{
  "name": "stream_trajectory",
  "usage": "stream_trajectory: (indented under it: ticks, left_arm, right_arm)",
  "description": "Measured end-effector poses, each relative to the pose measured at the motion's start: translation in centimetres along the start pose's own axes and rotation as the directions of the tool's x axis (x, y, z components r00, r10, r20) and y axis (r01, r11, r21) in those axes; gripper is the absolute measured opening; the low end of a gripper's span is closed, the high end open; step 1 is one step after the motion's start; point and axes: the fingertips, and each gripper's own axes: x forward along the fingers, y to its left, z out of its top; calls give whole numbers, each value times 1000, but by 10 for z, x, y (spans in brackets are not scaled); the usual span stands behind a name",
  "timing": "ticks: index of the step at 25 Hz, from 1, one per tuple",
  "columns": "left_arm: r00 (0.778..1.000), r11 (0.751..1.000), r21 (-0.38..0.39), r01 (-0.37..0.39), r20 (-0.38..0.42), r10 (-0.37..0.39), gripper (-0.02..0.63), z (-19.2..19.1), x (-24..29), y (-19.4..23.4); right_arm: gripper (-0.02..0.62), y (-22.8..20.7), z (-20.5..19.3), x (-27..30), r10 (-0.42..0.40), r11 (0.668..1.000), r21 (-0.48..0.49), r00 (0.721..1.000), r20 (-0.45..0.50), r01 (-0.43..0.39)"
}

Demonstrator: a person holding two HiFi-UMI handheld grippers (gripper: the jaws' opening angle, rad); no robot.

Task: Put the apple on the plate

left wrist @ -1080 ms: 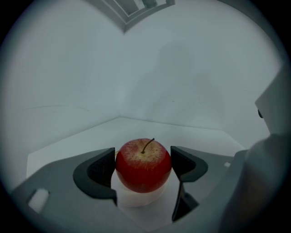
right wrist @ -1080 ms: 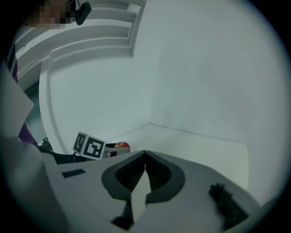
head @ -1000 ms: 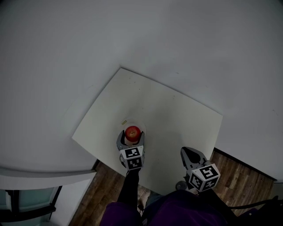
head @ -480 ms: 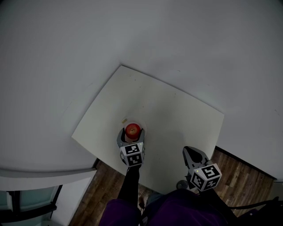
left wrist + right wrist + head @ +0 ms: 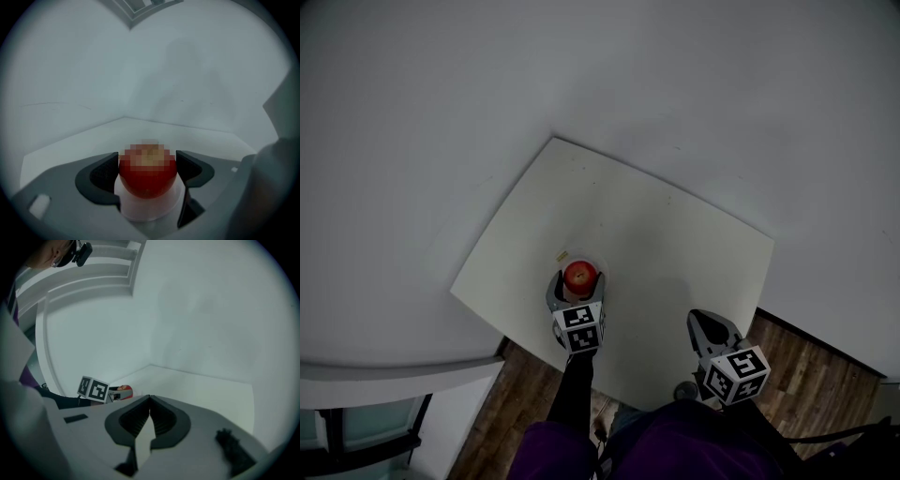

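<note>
left tool (image 5: 147,169): jaws spread wide, one dark pad lying against each side of the apple (image 5: 147,180). It has hold of the apple.
apple: red and round, sitting upright between the left tool's two pads. Its underside rests on the white plate (image 5: 151,210).
plate: small and pale, its rim showing beneath the apple and just beyond it. In the head view it sits left of centre and a little below the middle of the frame, on the worktop (image 5: 666,234) and close to the worktop's lower-left edge.
right tool (image 5: 150,400): jaws closed tip to tip with nothing between them. In the head view it hangs at the lower right, over the worktop's near edge, well apart from the apple and to its right.
apple in the right gripper view: a red sliver at the left, just right of the left tool's marker cube (image 5: 93,389).
worktop: pale and flat.
floor (image 5: 811,380): dark wood planks, along the bottom of the head view.
</note>
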Motion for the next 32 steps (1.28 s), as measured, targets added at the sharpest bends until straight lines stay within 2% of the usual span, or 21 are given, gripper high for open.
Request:
stream_trajectory:
  ticks: [7, 12, 22, 32]
  left_arm:
    - [1000, 1000, 25, 6, 14, -6, 394, 1, -1, -1]
    - [1000, 1000, 17, 16, 3, -16, 396, -3, -1, 0]
    - [999, 999, 27, 47, 20, -47, 431, -1, -3, -2]
    - [999, 999, 21, 32, 35, -33, 436, -1, -16, 0]
  right_arm:
    - [11, 0, -2, -1, 3, 1000, -1, 1000, -4, -3]
    - [11, 1, -3, 0, 9, 1000, 0, 1000, -8, -9]
    - [11, 3, -5, 1, 16, 1000, -2, 1000, -14, -16]
    - [11, 3, -2, -2, 16, 1000, 1, 1000, -2, -16]
